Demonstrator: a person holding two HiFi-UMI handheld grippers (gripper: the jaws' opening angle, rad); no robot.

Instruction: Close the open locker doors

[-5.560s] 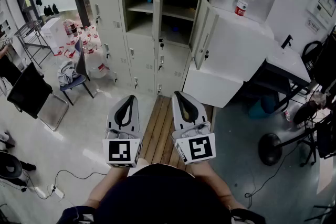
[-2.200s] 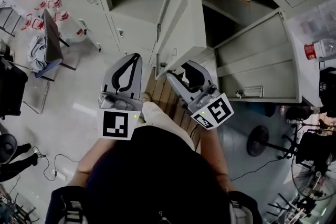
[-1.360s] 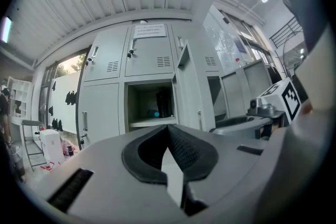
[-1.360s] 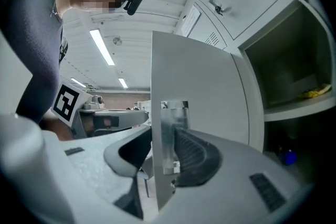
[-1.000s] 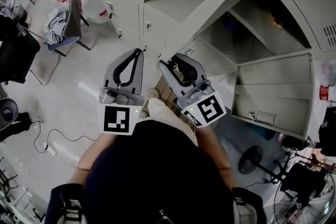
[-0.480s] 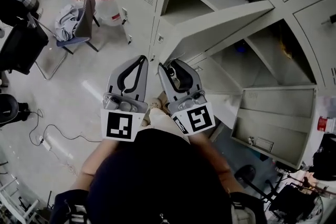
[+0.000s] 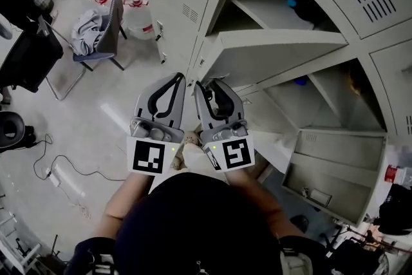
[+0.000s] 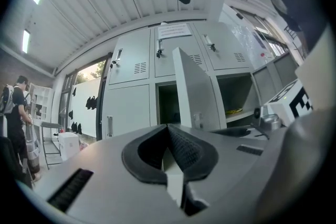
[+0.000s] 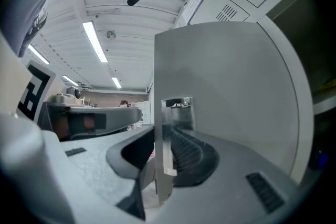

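Observation:
The grey locker bank has two doors standing open. The nearer open door (image 7: 277, 55) juts toward me, and its free edge (image 9: 164, 165) runs up between the jaws of my right gripper (image 7: 209, 83). Those jaws have just been closing, and in the right gripper view my right gripper (image 9: 163, 134) has its pads against the door's edge by the metal latch plate (image 9: 177, 112). My left gripper (image 7: 178, 76) hangs just left of it, shut and empty, off the door. In the left gripper view my left gripper (image 8: 169, 128) faces the lockers. A second open door (image 7: 335, 164) hangs at the lower right.
A chair with clothes on it (image 7: 96, 35) and several water jugs (image 7: 132, 9) stand on the floor at the left. A cable (image 7: 64, 170) trails over the floor. A person (image 8: 18, 113) stands far off at the left.
I have come close to the lockers. The right gripper has gone to the nearer door's free edge and drawn in beside the left gripper; the door now lies flatter toward the locker front.

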